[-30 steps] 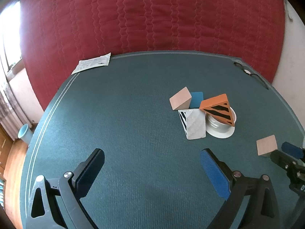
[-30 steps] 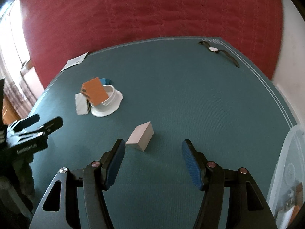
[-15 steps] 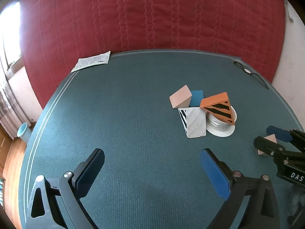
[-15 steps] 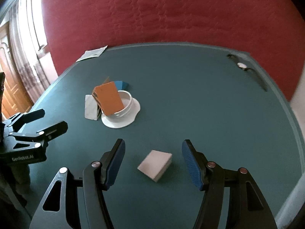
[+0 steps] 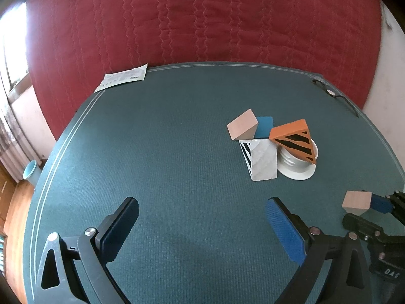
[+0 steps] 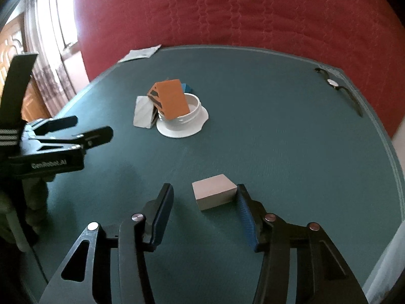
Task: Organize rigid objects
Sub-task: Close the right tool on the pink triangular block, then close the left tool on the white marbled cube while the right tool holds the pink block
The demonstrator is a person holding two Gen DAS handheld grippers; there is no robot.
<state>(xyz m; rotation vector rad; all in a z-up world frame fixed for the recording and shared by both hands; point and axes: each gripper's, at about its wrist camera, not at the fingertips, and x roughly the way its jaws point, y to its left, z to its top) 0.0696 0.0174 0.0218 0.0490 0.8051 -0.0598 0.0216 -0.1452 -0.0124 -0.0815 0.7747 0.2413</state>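
Right claw (image 6: pixel 202 202) spread wide around the tan block (image 6: pixel 214 194), block touching its right finger only. Close off-centre and it could skid or twist away. Left claw (image 5: pixel 201 217) open, empty, well apart.

Blue block (image 6: pixel 188 86) mostly hidden behind orange wedge (image 6: pixel 172 98), far ahead of right gripper (image 6: pixel 205 204). Printing on paper sheet (image 5: pixel 123 78) too small to read.

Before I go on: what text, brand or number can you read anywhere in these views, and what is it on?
"GenRobot.AI": on the left gripper body, right wrist view.
"DAS": partial lettering on the right gripper body, cut off by the frame edge.
Paper sheet: printed, too small to read.
Wristwatch: dial unreadable.
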